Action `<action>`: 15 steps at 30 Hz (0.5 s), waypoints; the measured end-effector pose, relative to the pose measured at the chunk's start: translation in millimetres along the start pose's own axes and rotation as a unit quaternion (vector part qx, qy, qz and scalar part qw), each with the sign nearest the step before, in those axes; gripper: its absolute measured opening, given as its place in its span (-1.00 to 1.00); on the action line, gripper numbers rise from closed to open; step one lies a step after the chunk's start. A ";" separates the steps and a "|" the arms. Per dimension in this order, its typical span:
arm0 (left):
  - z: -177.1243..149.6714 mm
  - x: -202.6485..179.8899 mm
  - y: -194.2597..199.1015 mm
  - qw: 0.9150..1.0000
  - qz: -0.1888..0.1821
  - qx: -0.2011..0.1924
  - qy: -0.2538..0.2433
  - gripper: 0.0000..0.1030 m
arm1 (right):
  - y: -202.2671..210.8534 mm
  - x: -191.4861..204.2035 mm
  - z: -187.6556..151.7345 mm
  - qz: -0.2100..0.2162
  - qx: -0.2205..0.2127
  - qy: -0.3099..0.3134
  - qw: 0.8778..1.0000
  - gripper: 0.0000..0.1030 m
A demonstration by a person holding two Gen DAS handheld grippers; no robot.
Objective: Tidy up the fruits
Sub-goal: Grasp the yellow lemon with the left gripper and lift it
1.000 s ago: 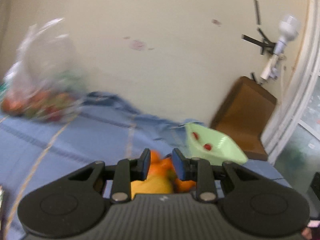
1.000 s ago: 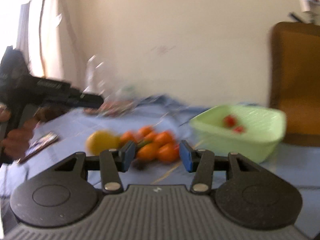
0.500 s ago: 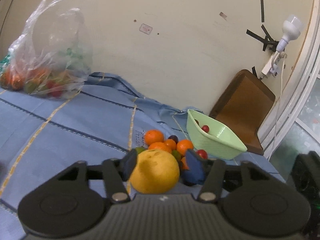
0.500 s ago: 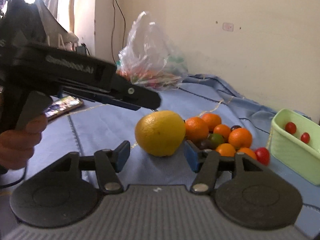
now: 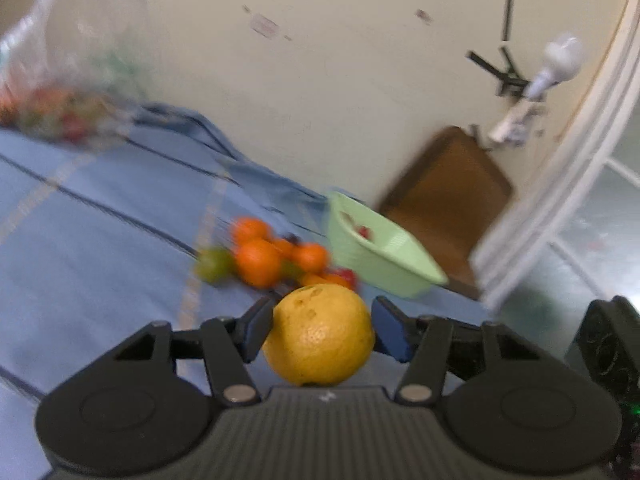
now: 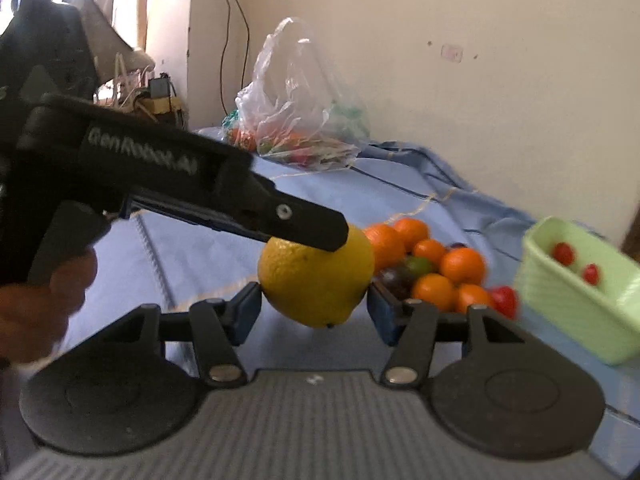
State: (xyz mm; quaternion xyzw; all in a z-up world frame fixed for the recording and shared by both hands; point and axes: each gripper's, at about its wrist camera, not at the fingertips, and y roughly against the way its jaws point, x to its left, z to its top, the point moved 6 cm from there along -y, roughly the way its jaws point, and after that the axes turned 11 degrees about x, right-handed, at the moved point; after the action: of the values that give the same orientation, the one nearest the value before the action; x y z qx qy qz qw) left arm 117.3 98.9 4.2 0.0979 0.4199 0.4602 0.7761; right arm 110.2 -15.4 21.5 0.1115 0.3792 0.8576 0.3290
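A blue cloth (image 6: 200,256) covers the bed. Beside the green basket (image 6: 568,312) lies a pile of oranges (image 6: 440,264). In front, the left gripper (image 5: 320,326) has just been closing and clamps the big yellow fruit (image 5: 320,336). The right gripper (image 6: 314,308), also closing, has it between its fingers.

The big citrus fruit (image 5: 320,334) sits nearest on the bedspread (image 5: 100,236), with the pile of small fruits (image 5: 276,258) just behind it. Right of the pile stands the basket (image 5: 394,268), two cherry tomatoes (image 6: 563,253) in it. Far back left, the plastic bag (image 6: 298,120) rests by the wall.
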 end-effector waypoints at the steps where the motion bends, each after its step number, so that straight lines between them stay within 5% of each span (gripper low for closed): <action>1: -4.9 -5.6 -2.0 1.000 -0.016 0.007 0.002 0.06 | 8.7 -0.8 -4.0 -0.005 0.006 0.004 1.000 0.17; 7: -25.6 -26.6 -17.7 0.996 -0.079 0.052 0.004 0.02 | 45.3 0.3 -33.7 -0.055 0.042 0.021 0.997 0.17; 15: -32.7 -19.0 -9.9 0.997 -0.055 0.046 0.004 0.02 | 50.7 18.9 -37.8 -0.079 0.029 0.062 0.994 0.07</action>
State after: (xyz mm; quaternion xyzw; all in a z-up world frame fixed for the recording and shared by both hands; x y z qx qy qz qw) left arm 95.1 70.6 -11.0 0.1085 0.4484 0.3978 0.7931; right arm 54.9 -50.1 31.2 0.0370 0.4315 0.8227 0.3683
